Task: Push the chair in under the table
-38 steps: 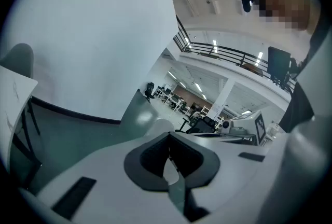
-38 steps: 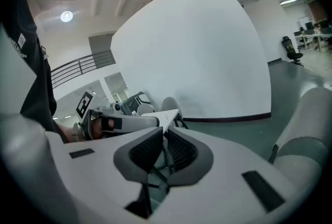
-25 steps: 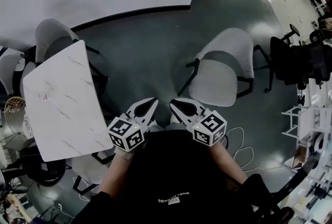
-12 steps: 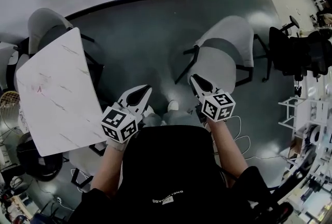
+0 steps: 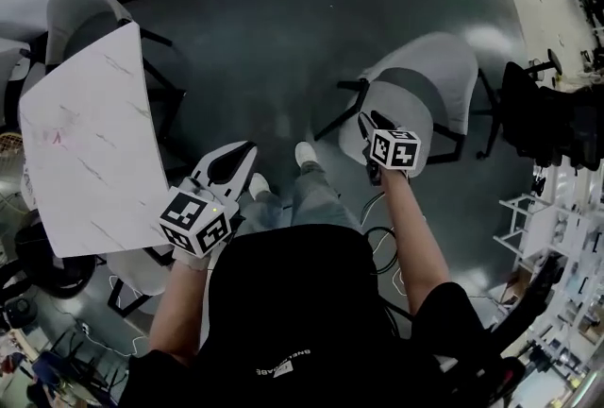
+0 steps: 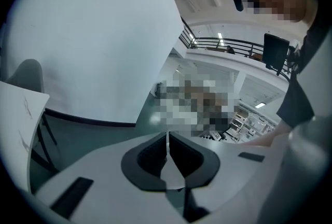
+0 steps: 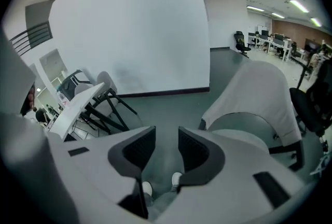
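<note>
A white shell chair (image 5: 420, 99) on black legs stands on the dark floor at the right, away from the white table (image 5: 85, 142) at the left. My right gripper (image 5: 367, 123) reaches down over the front edge of the chair's seat. Whether it touches the seat I cannot tell. Its jaws have just been opening and stand apart with nothing between them. In the right gripper view (image 7: 167, 146) the chair (image 7: 259, 98) fills the right side and the table (image 7: 78, 102) shows at the left. My left gripper (image 5: 238, 154) hangs shut and empty beside the table's near corner; its jaws (image 6: 167, 146) meet.
A second white chair (image 5: 80, 14) stands behind the table, and another seat (image 5: 142, 269) pokes out under its near end. A black office chair (image 5: 557, 123) and white shelving (image 5: 538, 217) line the right side. Cables (image 5: 377, 236) lie on the floor by the person's shoes (image 5: 304, 154).
My right gripper has swung out to the right and down onto the chair's seat front, and its jaws have parted. The left gripper has drifted slightly down and left, staying shut.
</note>
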